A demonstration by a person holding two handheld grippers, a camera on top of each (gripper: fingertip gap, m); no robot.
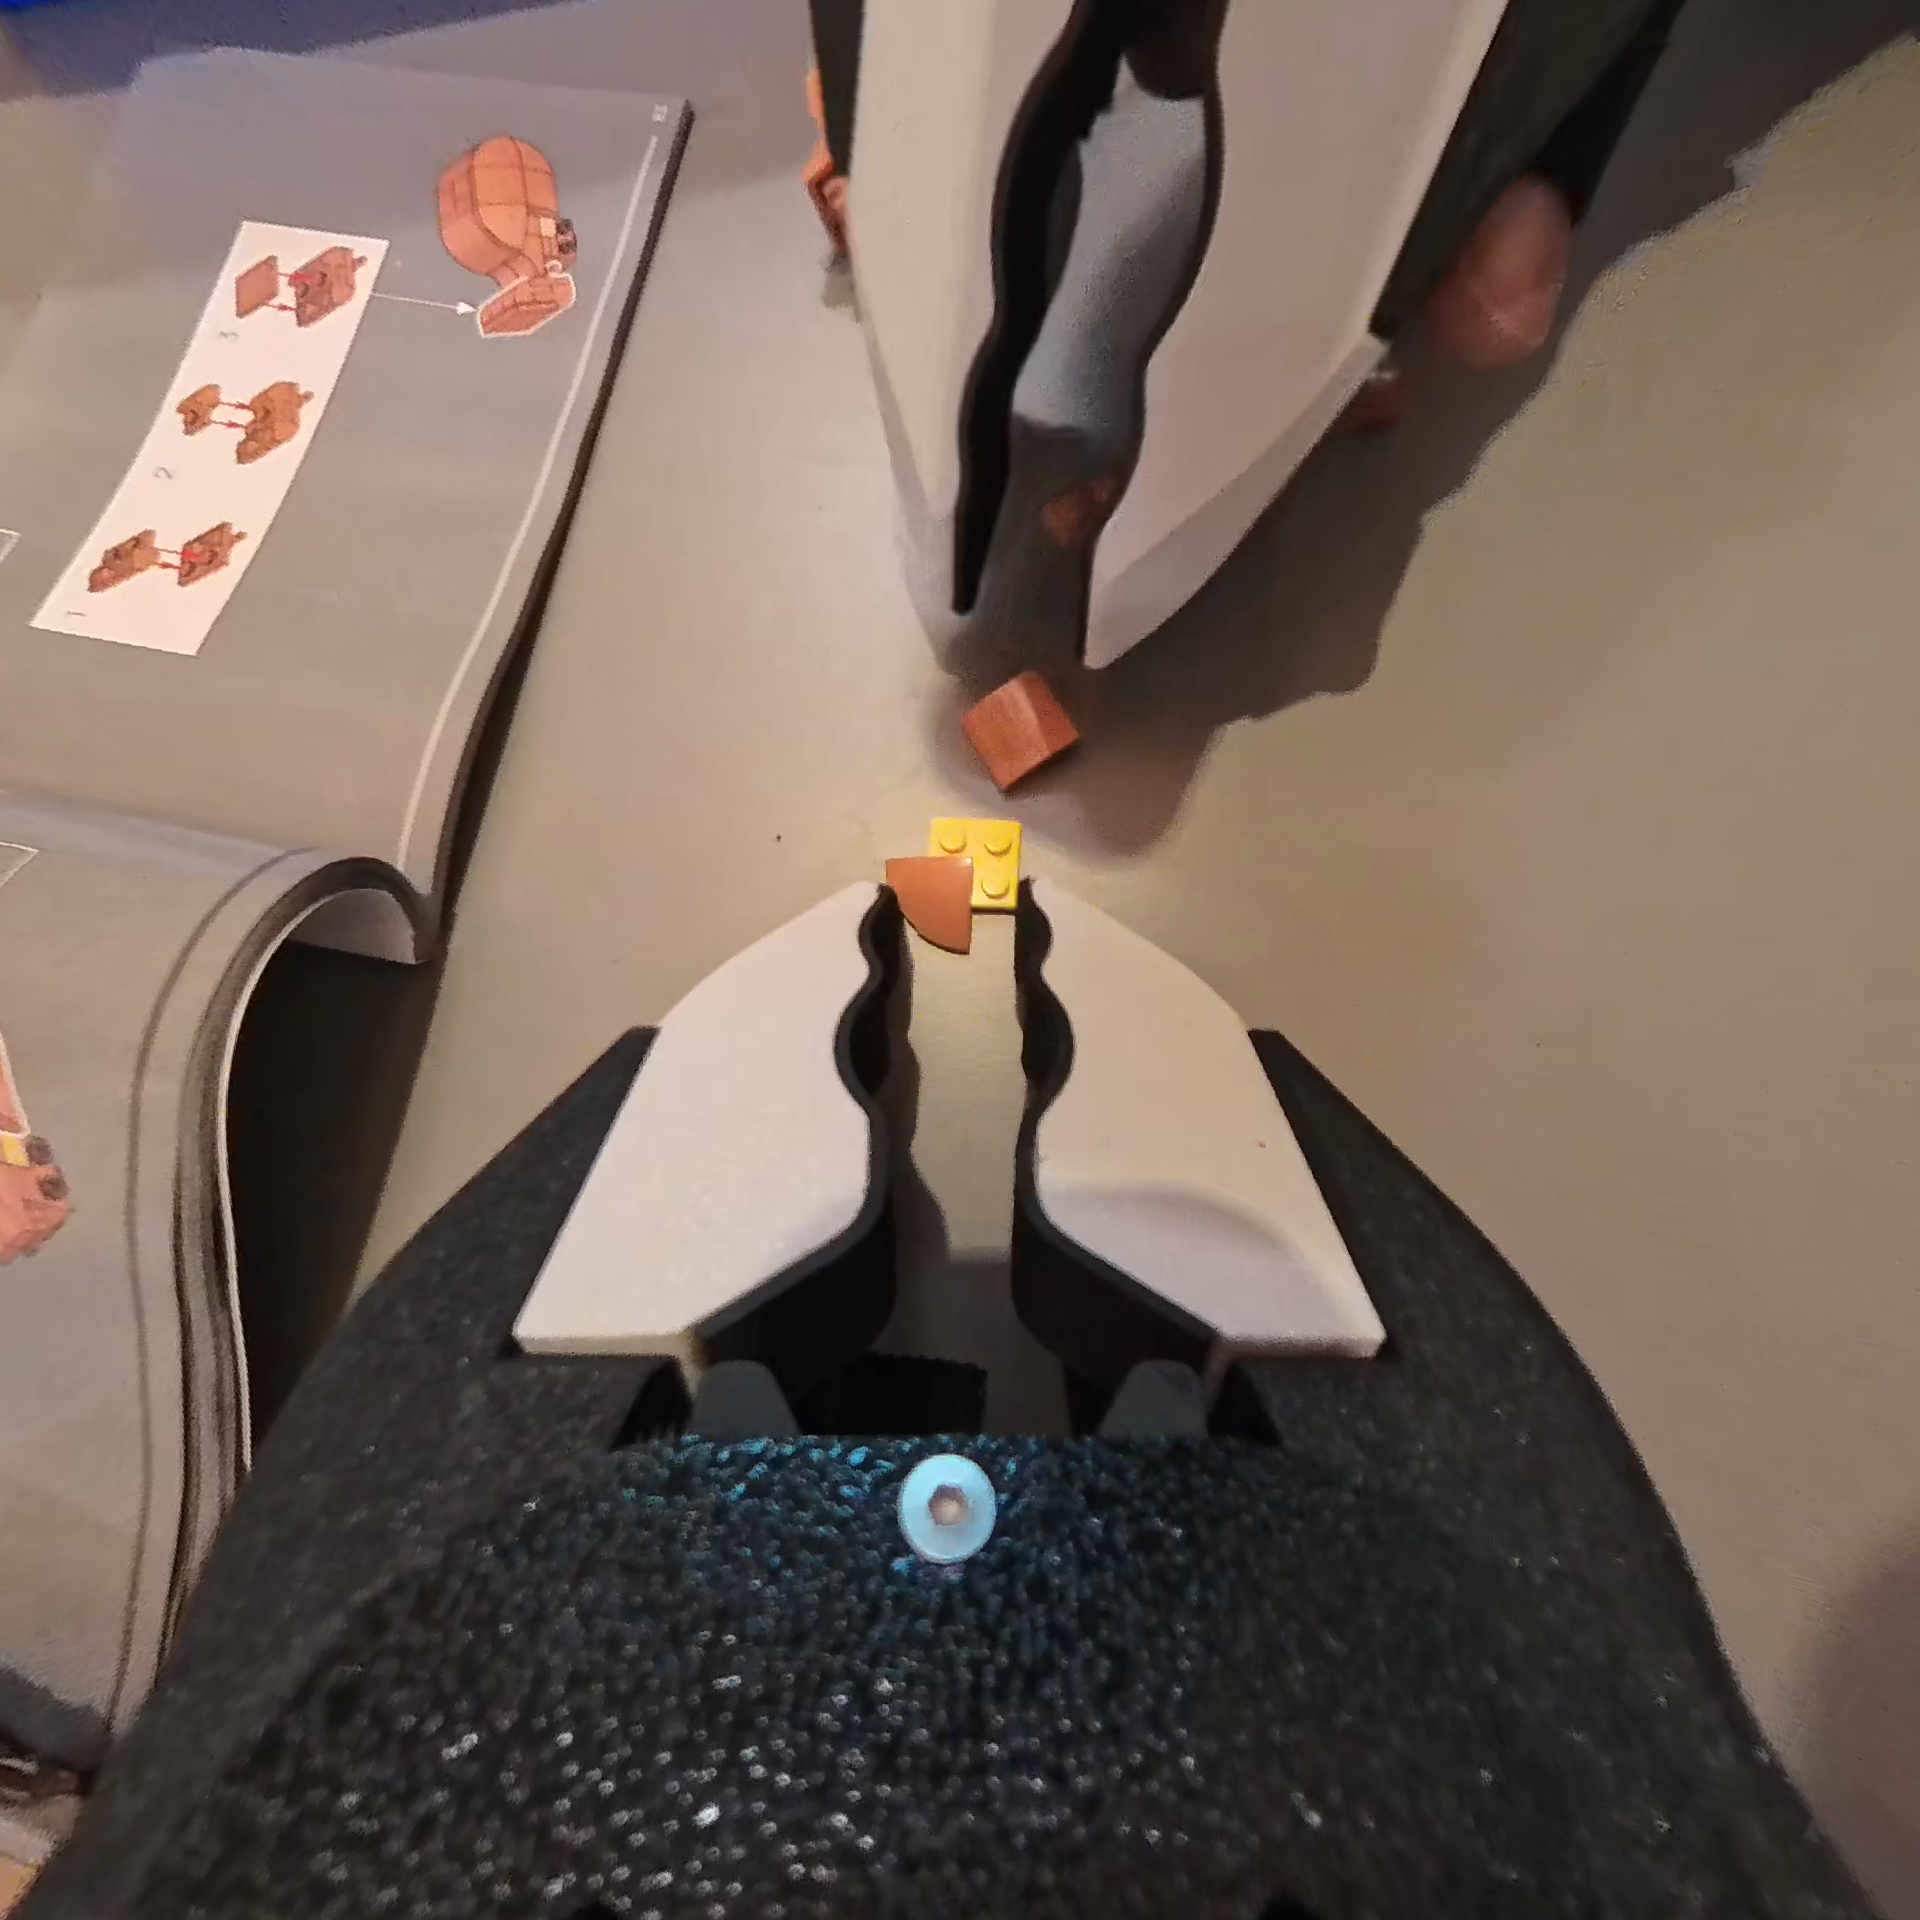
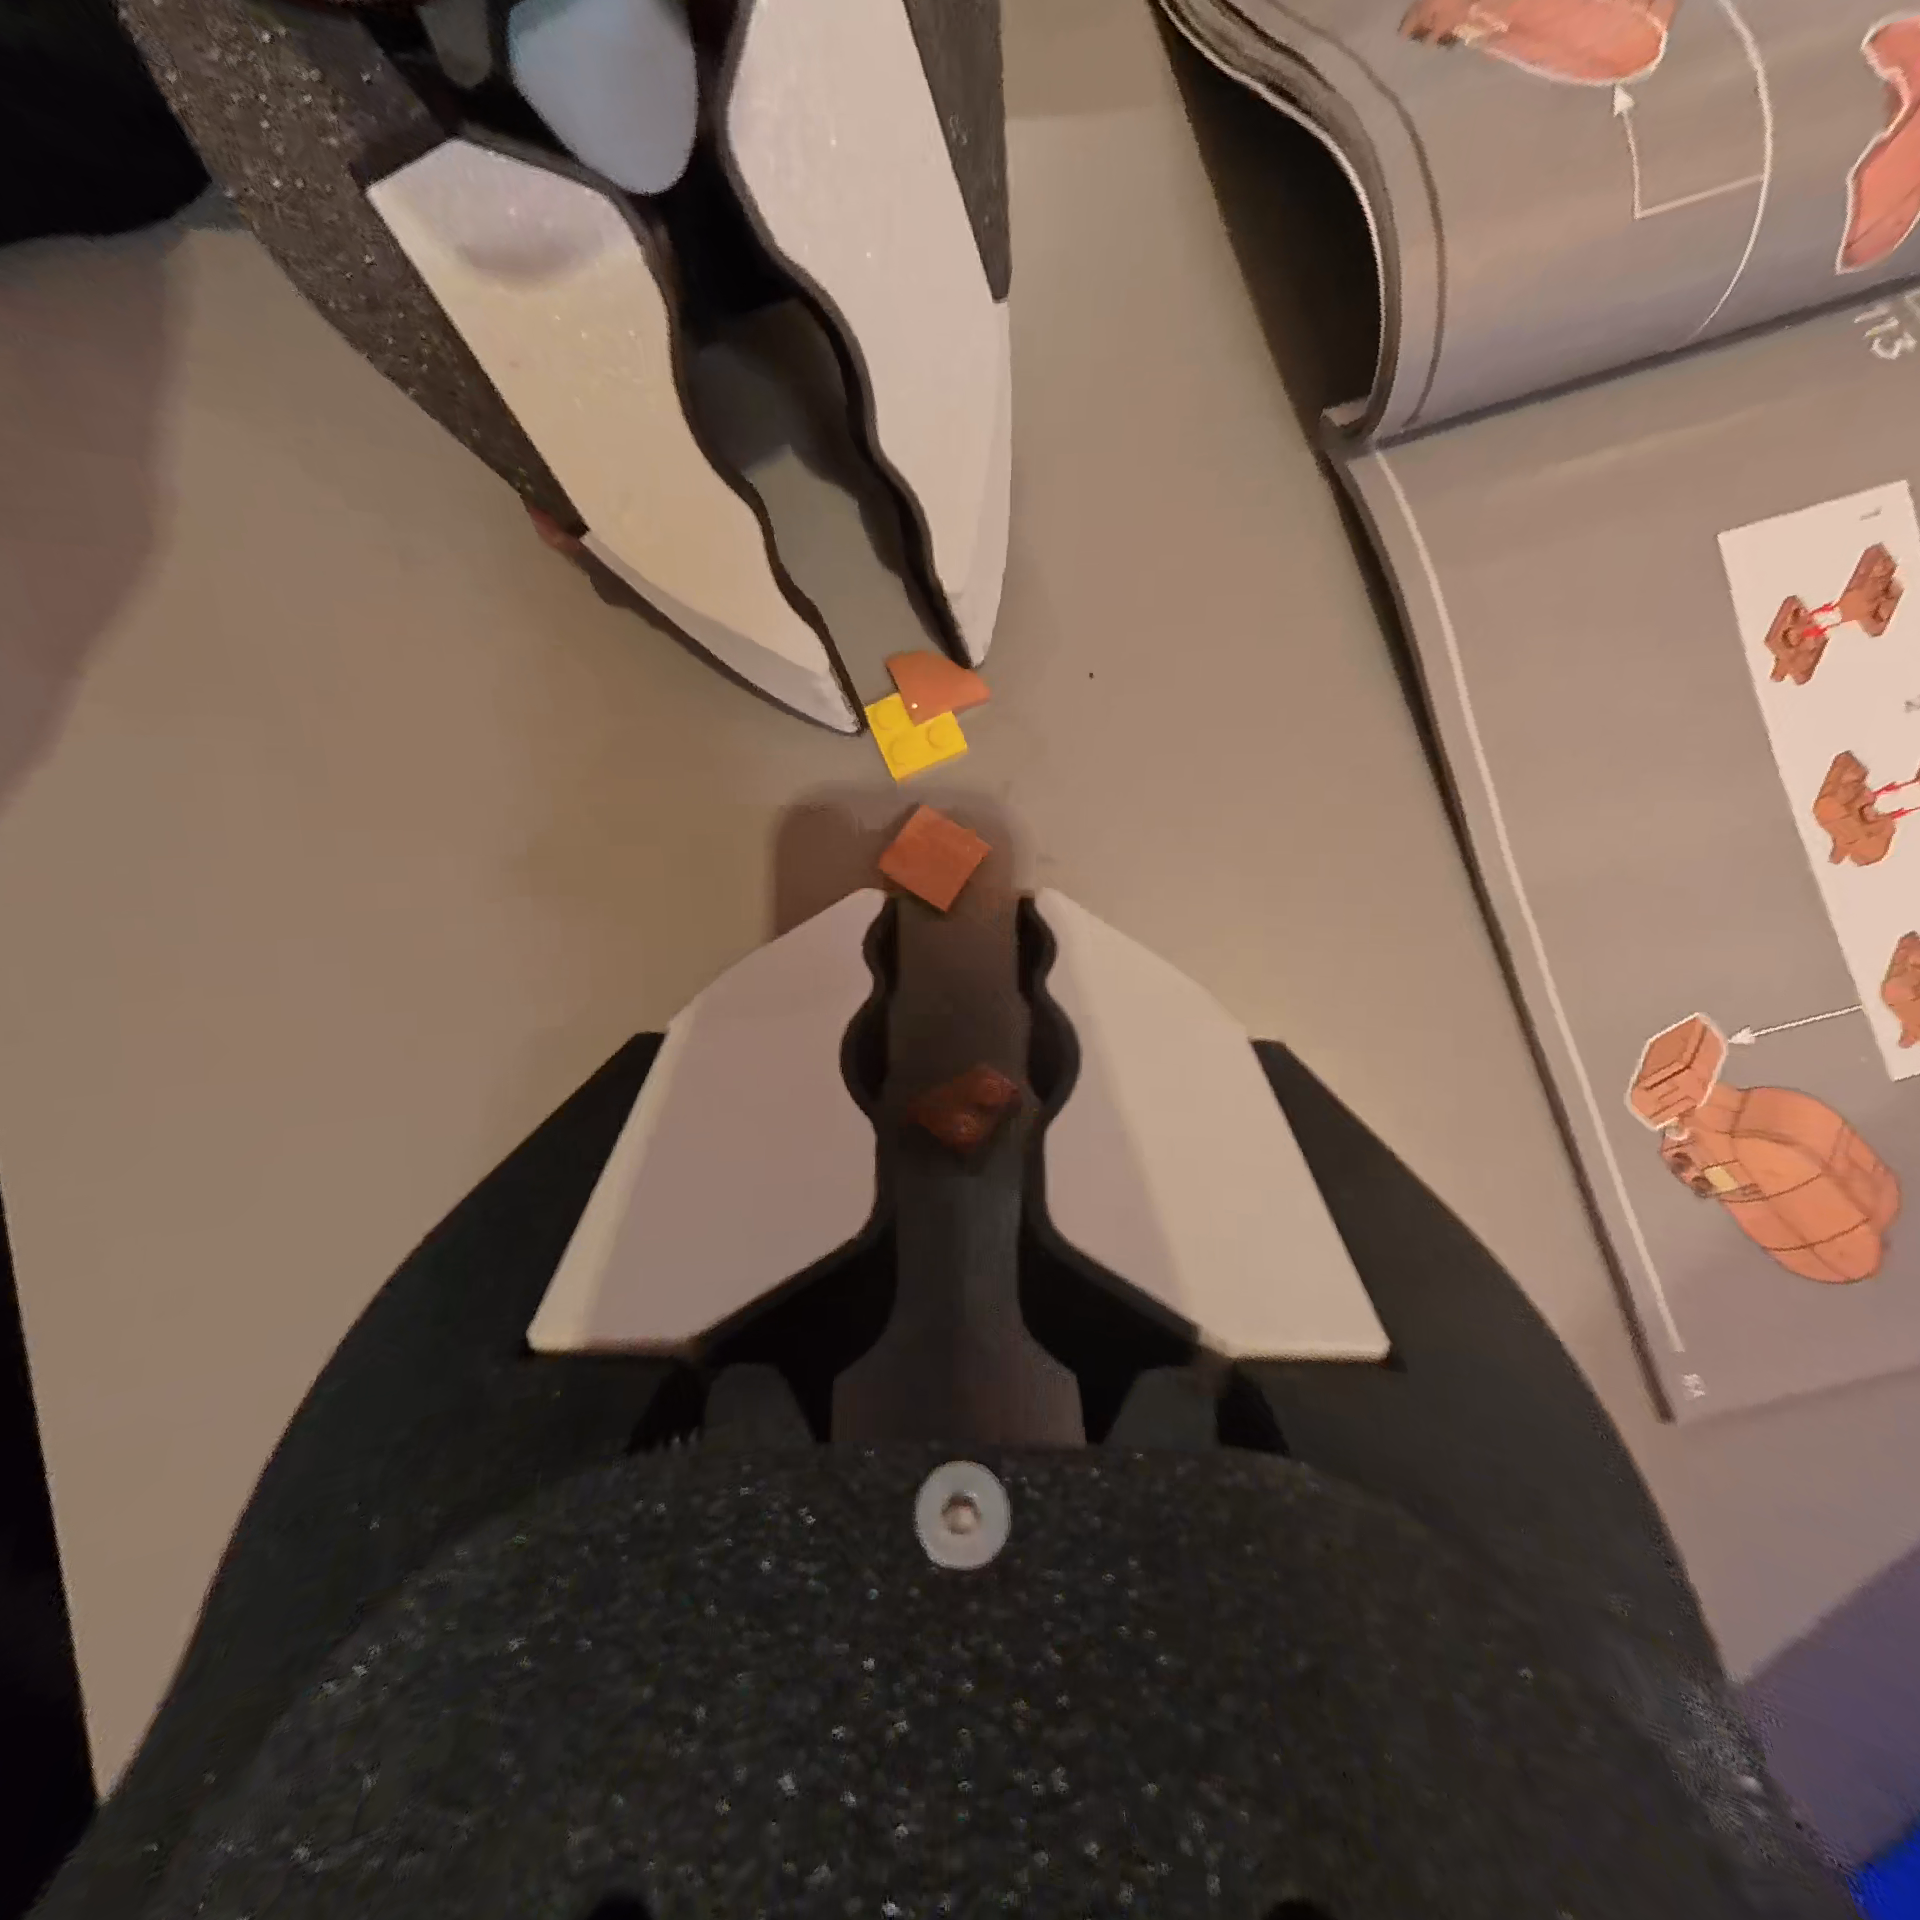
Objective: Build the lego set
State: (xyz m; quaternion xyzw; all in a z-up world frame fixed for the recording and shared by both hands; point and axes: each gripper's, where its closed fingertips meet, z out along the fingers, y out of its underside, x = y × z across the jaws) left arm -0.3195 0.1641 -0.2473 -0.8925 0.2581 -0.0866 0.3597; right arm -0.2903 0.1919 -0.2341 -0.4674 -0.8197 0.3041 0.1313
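Left gripper (image 1: 951, 883): jaws set apart, tips flanking the yellow plate (image 1: 982, 862) on the grey table (image 1: 1558, 935). Whether the plate's sides are actually touched cannot be told; it looks bracketed rather than pinched. A brown quarter-round tile (image 1: 932, 902) is seated on one corner of the plate, on the side toward the left finger, with three studs left bare.

Right gripper (image 2: 954, 894): jaws also apart, nothing clamped. A brown slope brick (image 2: 933, 858) lies loose on the table straight ahead of its tips, just past them and on the centreline, rotated diamond-wise so a corner, not a flat face, is presented to each finger. A second, darker brown piece (image 2: 964, 1112) is seen on the table further back between the fingers, blurred; its type cannot be told.

Key relation: the two grippers are opposed nose to nose. From the right one the order straight ahead is slope brick, small gap, yellow plate (image 2: 914, 736) with tile (image 2: 940, 684), then the left gripper's tips (image 2: 914, 691). The slope brick is nearer the right gripper; the plate belongs to the left.

Judgement: the slope brick is probably next onto the bare studs. Because it sits skewed, a slight wrist rotation is likely needed before closing, else it may be squeezed out sideways. The open instruction booklet (image 2: 1558, 727) lies off to the right gripper's right side.
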